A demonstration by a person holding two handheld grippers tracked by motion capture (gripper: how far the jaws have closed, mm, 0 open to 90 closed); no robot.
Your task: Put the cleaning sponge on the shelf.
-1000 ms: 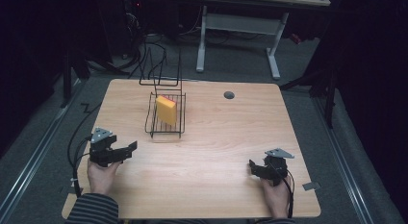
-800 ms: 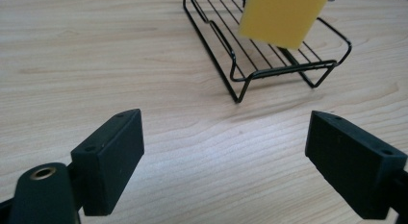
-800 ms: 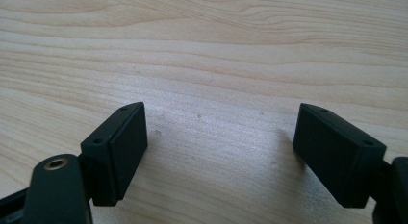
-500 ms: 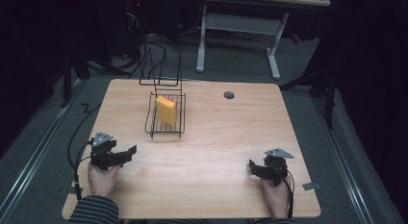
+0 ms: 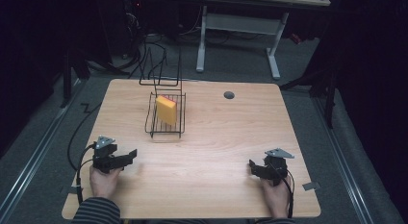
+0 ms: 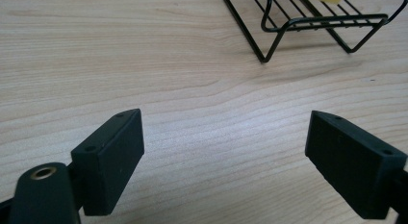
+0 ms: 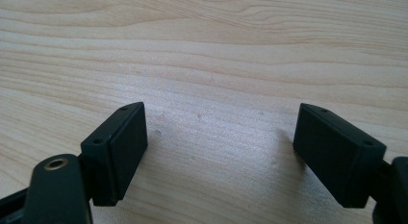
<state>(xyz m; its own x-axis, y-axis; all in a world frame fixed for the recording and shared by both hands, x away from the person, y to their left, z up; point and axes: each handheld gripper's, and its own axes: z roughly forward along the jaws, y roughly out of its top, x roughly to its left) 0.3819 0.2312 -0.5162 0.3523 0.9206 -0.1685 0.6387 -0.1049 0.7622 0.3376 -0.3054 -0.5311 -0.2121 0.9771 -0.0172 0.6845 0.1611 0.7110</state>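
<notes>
Hands grip a hand-held gripper each at the near edge of the wooden worktop: the left hand-held gripper near left, the right hand-held gripper near right, well apart. Both have their jaws spread wide with only bare wood between them. Farther in, left of centre, a black wire rack stands with a yellow sponge upright inside. A small dark round hole lies toward the far edge.

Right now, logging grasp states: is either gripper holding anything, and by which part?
Nothing is held. The left gripper and the right gripper both stand open over bare table.
</notes>
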